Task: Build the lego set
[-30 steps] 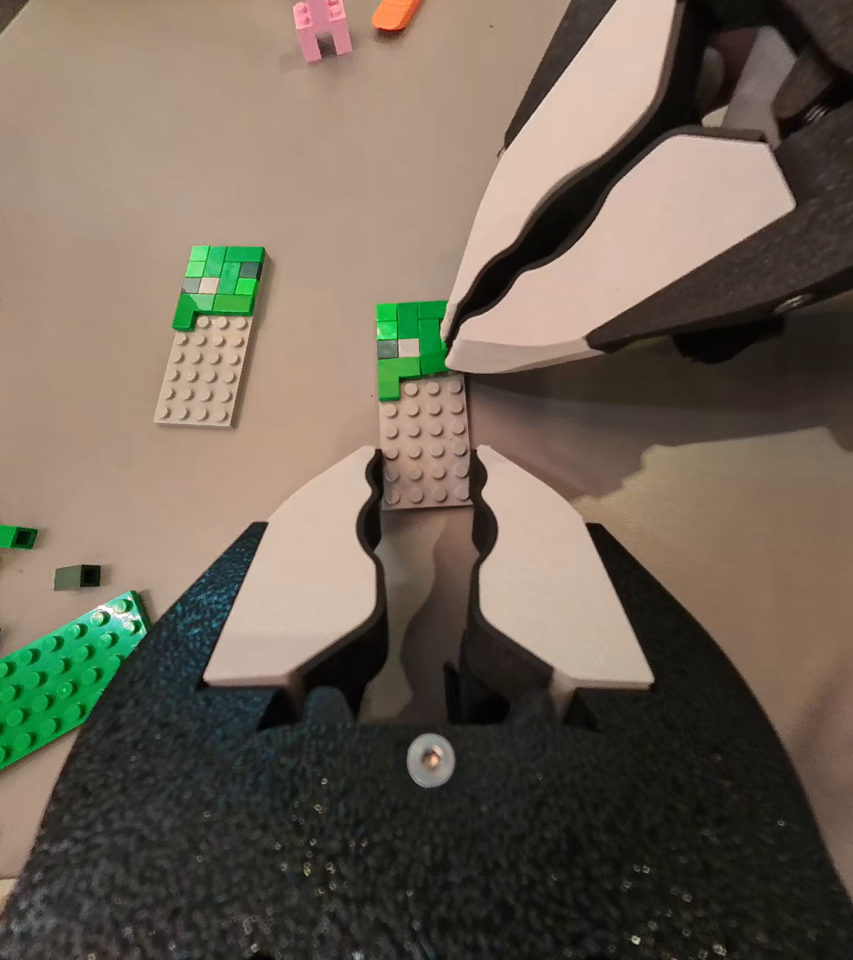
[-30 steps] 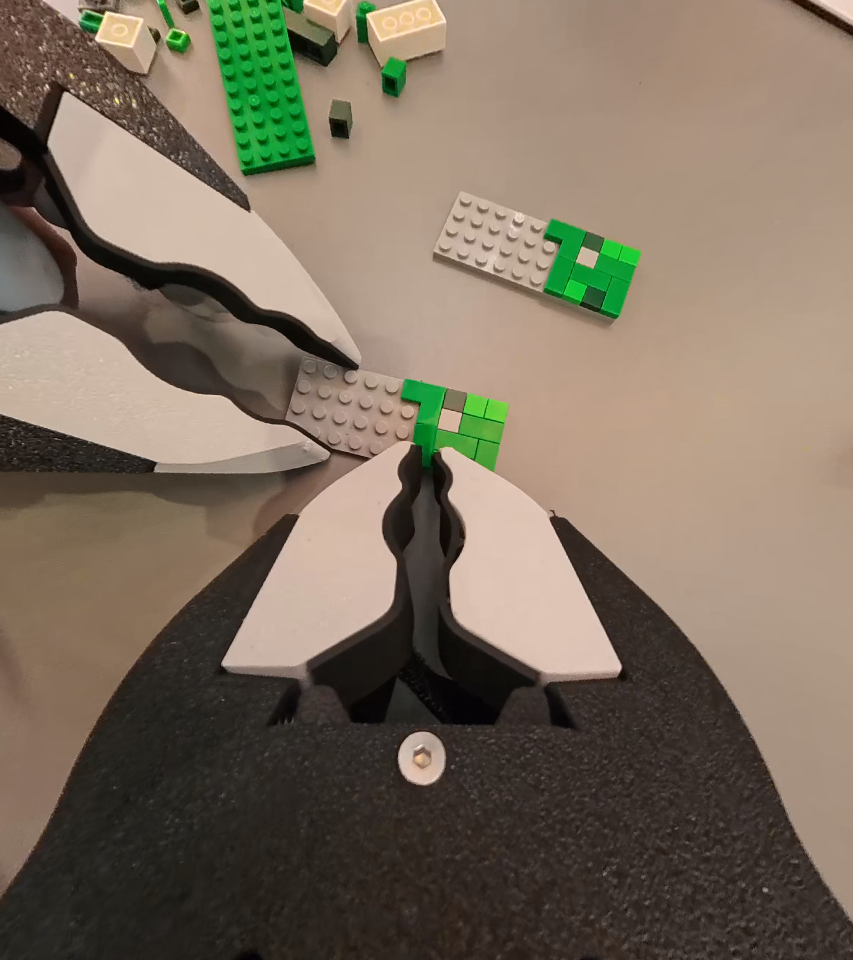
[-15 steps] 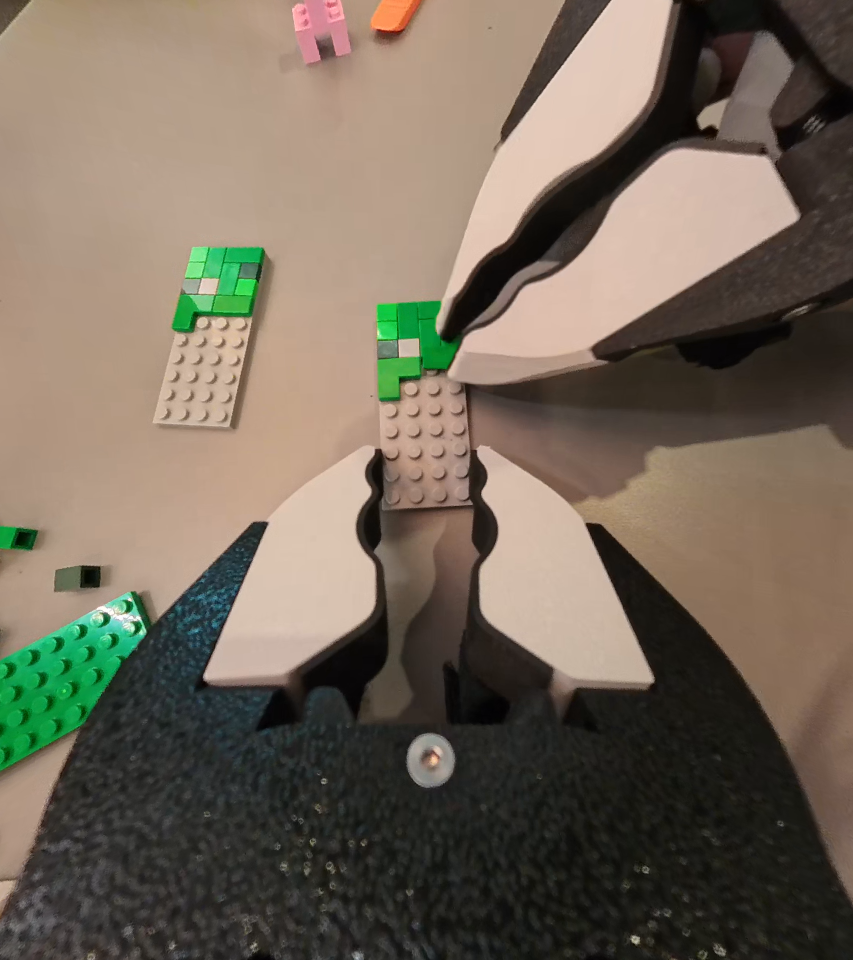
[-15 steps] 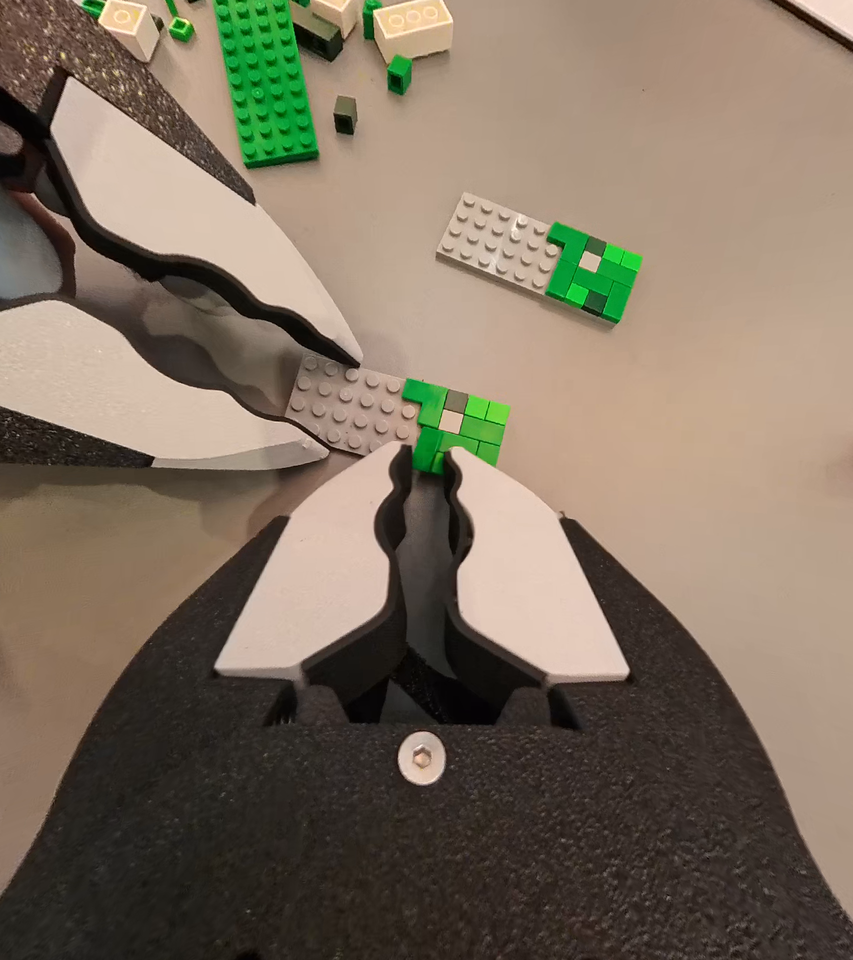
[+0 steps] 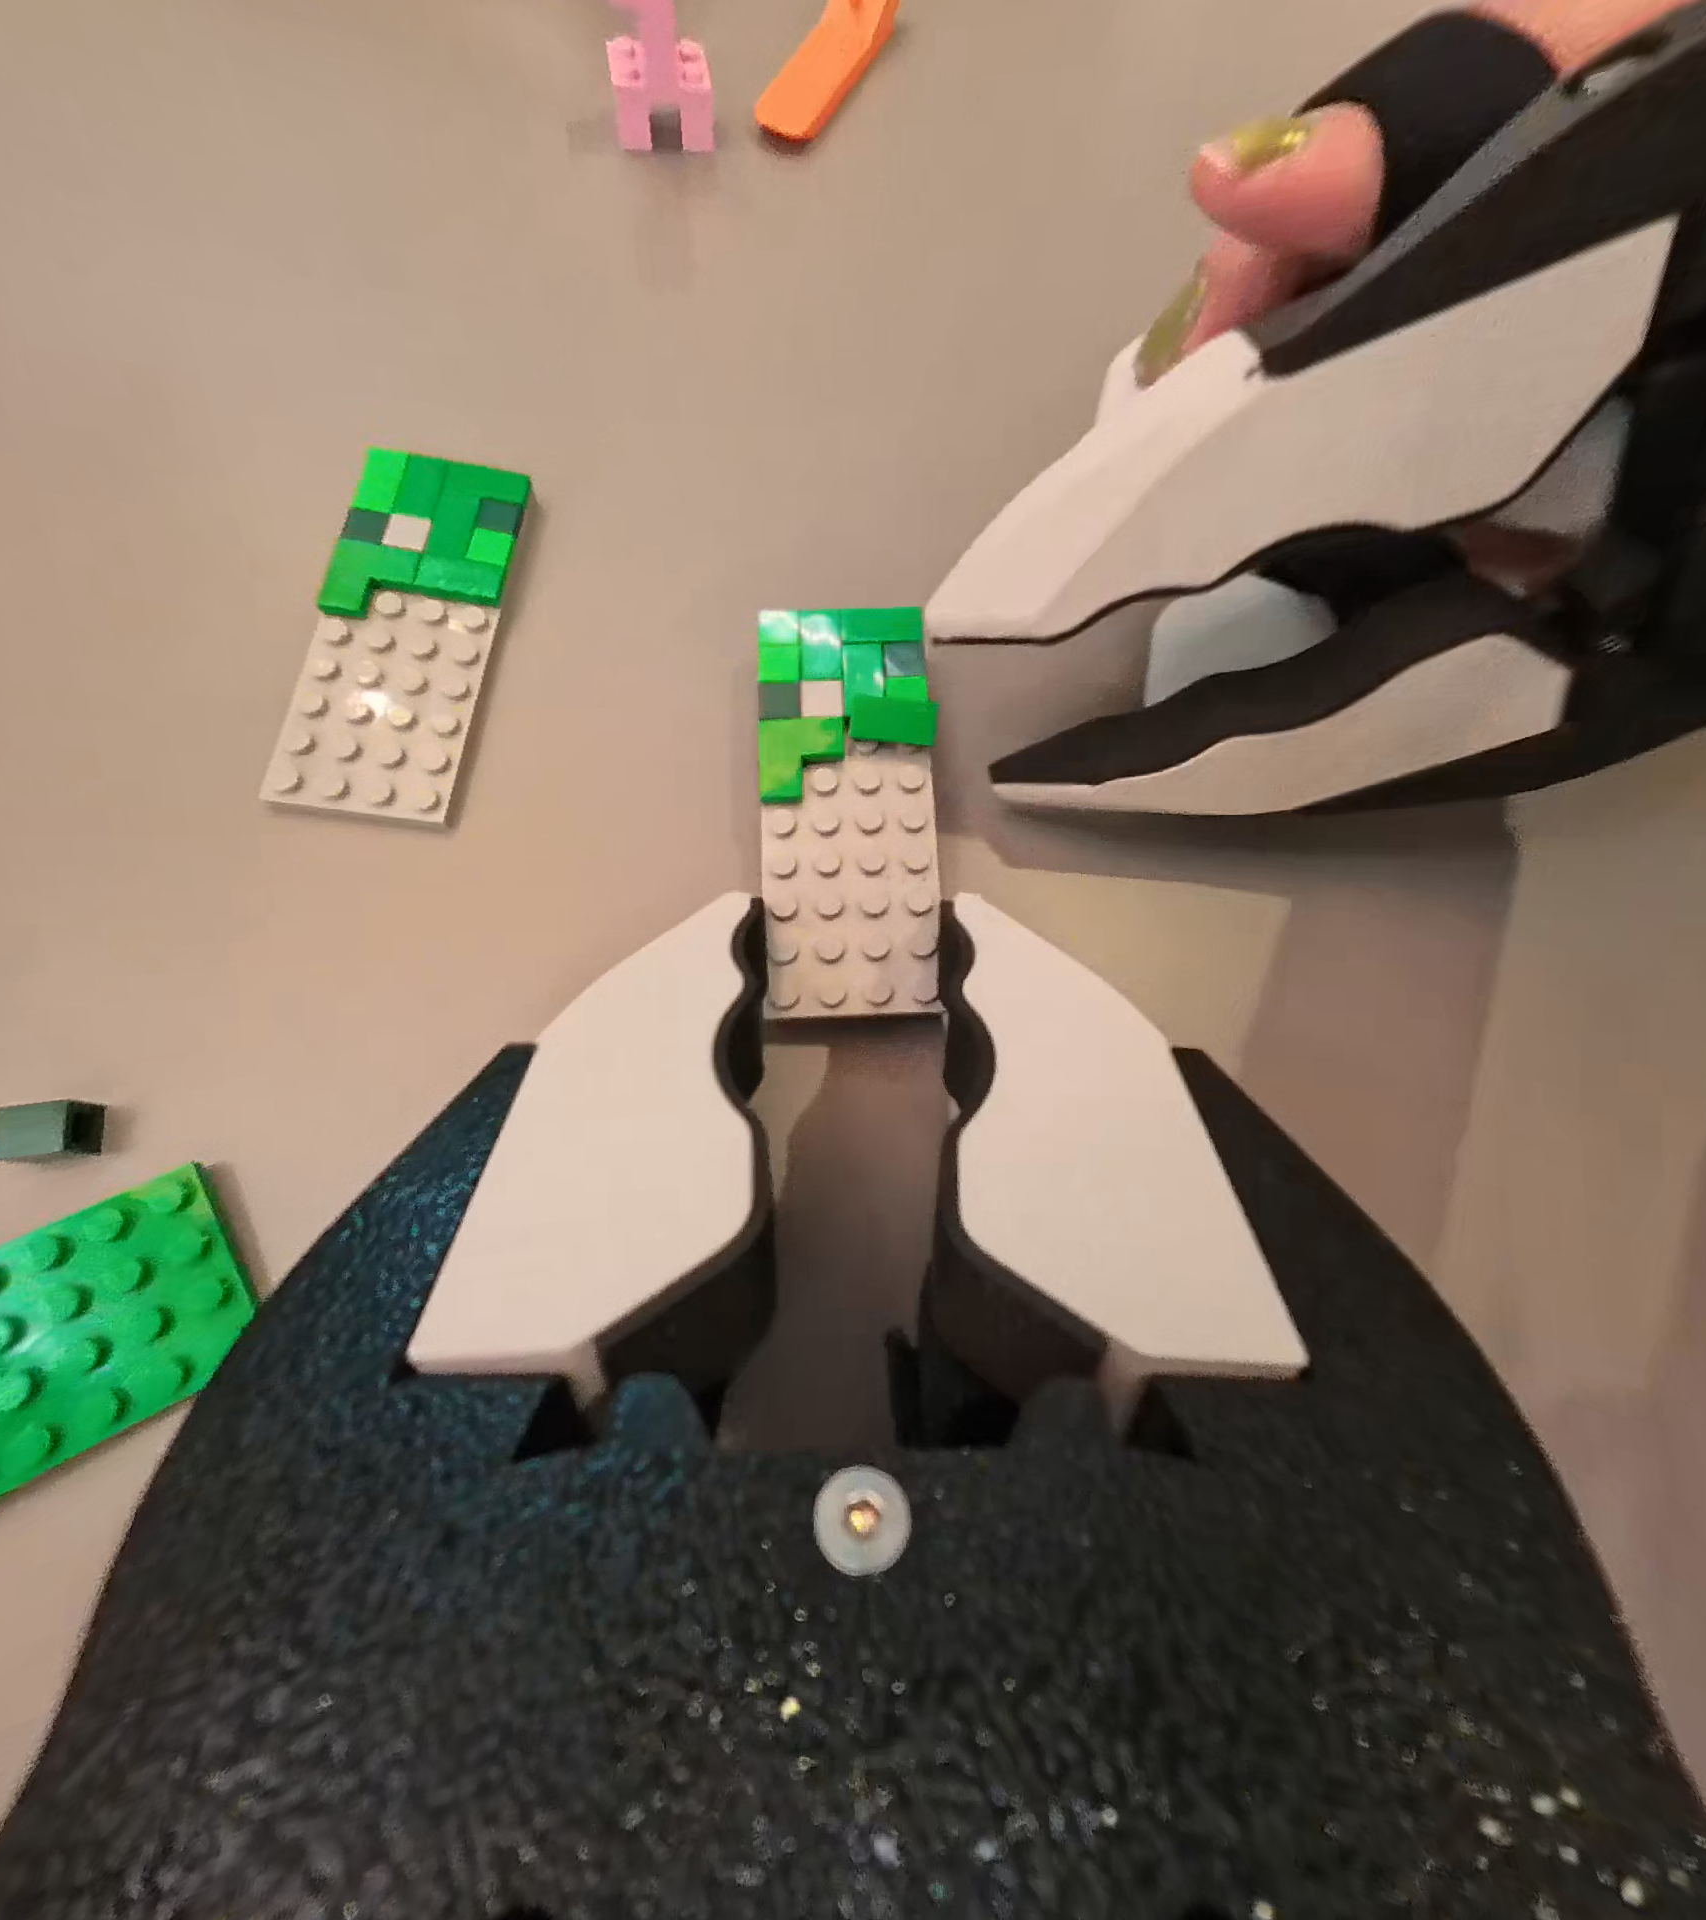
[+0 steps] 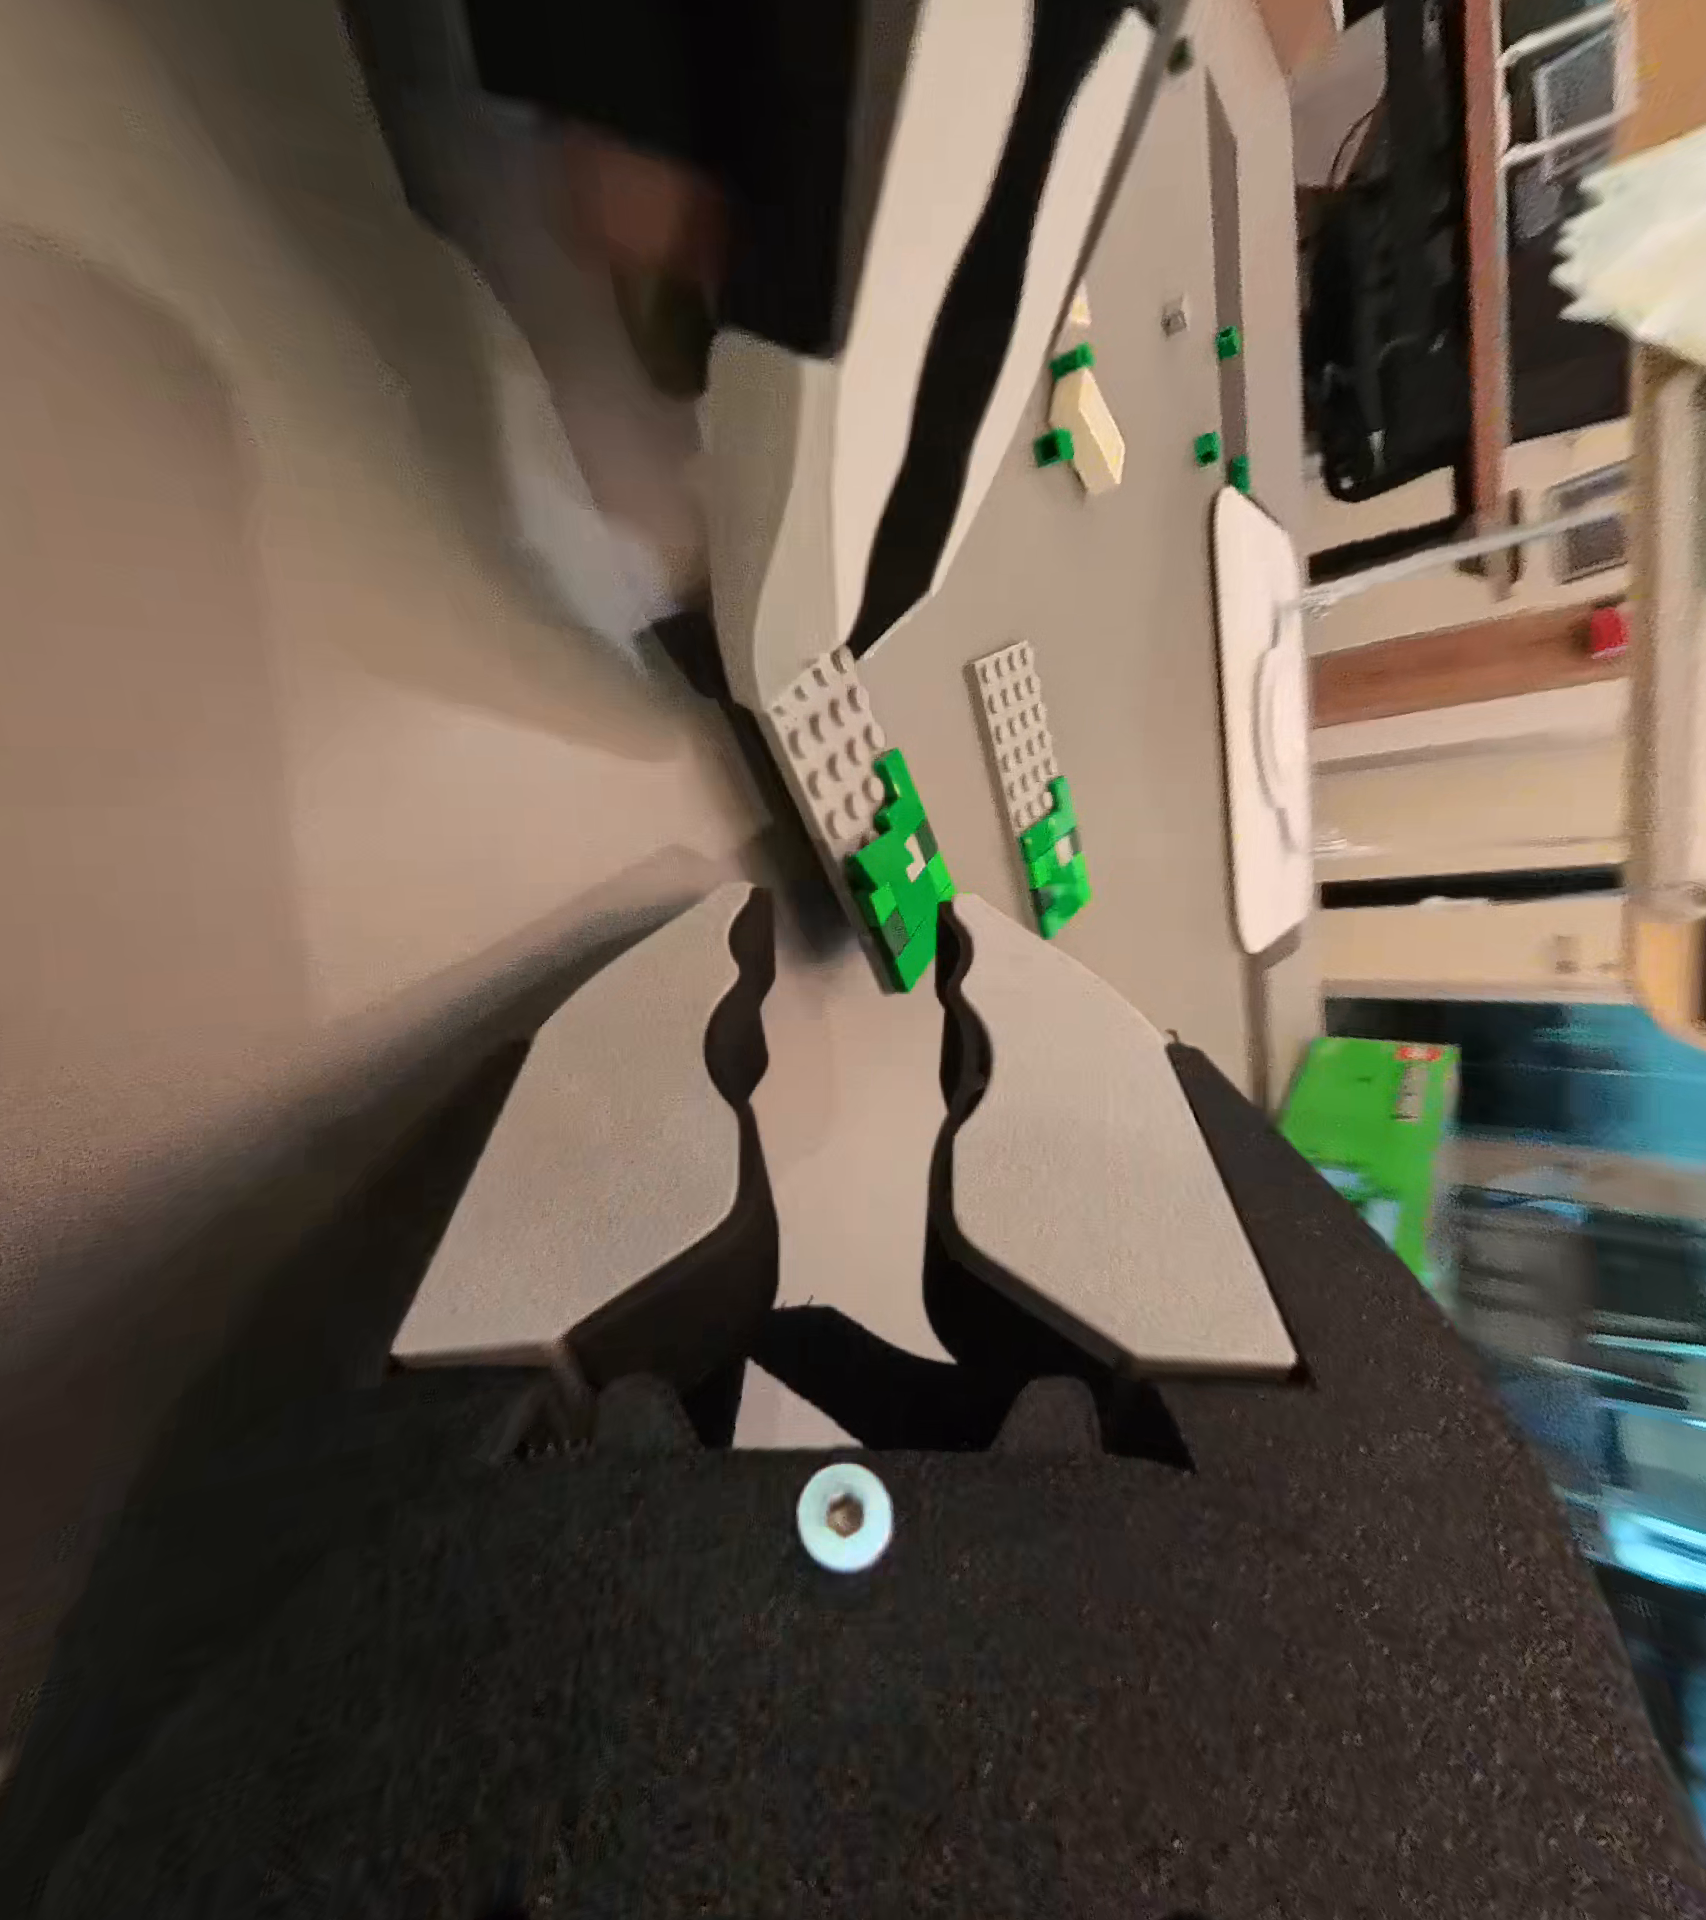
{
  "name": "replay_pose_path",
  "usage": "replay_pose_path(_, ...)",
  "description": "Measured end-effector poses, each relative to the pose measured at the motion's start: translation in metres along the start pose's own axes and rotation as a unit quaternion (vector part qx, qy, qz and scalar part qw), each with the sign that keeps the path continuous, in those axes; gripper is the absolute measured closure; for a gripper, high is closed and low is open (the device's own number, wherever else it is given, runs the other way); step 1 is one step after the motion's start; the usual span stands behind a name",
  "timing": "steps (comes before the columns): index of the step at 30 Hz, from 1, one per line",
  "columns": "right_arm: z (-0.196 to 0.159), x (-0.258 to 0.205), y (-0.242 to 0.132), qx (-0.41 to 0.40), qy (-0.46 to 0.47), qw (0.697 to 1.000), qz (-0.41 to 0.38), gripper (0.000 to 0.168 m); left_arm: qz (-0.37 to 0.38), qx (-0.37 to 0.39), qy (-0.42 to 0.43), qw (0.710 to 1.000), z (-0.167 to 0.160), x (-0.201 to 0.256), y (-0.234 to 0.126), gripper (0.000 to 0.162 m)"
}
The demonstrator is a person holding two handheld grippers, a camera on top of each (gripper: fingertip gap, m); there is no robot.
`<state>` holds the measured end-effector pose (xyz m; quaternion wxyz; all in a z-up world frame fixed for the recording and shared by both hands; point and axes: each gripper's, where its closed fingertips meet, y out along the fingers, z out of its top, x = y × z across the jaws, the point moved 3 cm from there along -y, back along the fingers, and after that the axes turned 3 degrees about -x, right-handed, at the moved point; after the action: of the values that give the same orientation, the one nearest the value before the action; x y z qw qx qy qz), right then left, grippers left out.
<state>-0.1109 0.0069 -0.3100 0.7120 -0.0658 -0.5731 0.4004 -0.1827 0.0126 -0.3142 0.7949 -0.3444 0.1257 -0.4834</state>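
A grey plate [image 5: 854, 894] with green tiles [image 5: 844, 675] on its far end lies on the table. My left gripper [image 5: 849, 930] is shut on its near end, one fingertip on each long side. One green tile [image 5: 896, 719] at the right edge looks slightly askew. My right gripper [image 5: 963, 701] is open and rolled onto its side, its tips just right of the tiled end without touching. In the blurred, rotated right wrist view the tiled end [image 6: 896, 883] lies just ahead of my open right gripper [image 6: 849, 904], near its right fingertip.
A second grey plate with green tiles [image 5: 402, 665] lies to the left. A large green plate [image 5: 49, 1340] and a small dark brick [image 5: 49, 1130] are at the near left. A pink piece [image 5: 662, 78] and an orange piece [image 5: 828, 68] lie far back. A white pad [image 6: 1264, 727] lies beyond.
My right gripper has opened, rolled onto its side and drawn back off the green tiles to the plate's right. My left gripper still holds the plate in place.
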Motion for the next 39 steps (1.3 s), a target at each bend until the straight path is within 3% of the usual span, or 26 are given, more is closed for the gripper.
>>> replay_pose_path(5, 0.007, 0.014, -0.002, -0.001, -0.084, 0.994, -0.072, 0.144, -0.012, 0.018, -0.01, 1.0, 0.006, 0.002, -0.008, 0.131)
replay_pose_path(12, 0.011, 0.01, -0.003, 0.002, -0.151, 0.983, -0.103, 0.15, -0.011, 0.024, -0.007, 1.0, 0.01, 0.004, -0.014, 0.131)
replay_pose_path(26, 0.011, 0.008, -0.001, -0.014, -0.211, 0.967, -0.143, 0.157, -0.02, 0.036, 0.0, 0.999, 0.013, 0.01, -0.016, 0.131)
replay_pose_path(37, 0.009, 0.011, -0.009, -0.01, -0.2, 0.968, -0.152, 0.16, -0.022, 0.048, 0.015, 0.998, 0.016, 0.016, -0.017, 0.131)
replay_pose_path(38, 0.009, 0.012, -0.01, -0.008, -0.199, 0.968, -0.152, 0.161, -0.024, 0.057, 0.025, 0.998, 0.017, 0.016, -0.017, 0.132)
replay_pose_path(39, 0.008, 0.012, -0.01, -0.006, -0.189, 0.972, -0.142, 0.161, -0.039, 0.069, 0.053, 0.995, 0.02, 0.021, -0.019, 0.144)
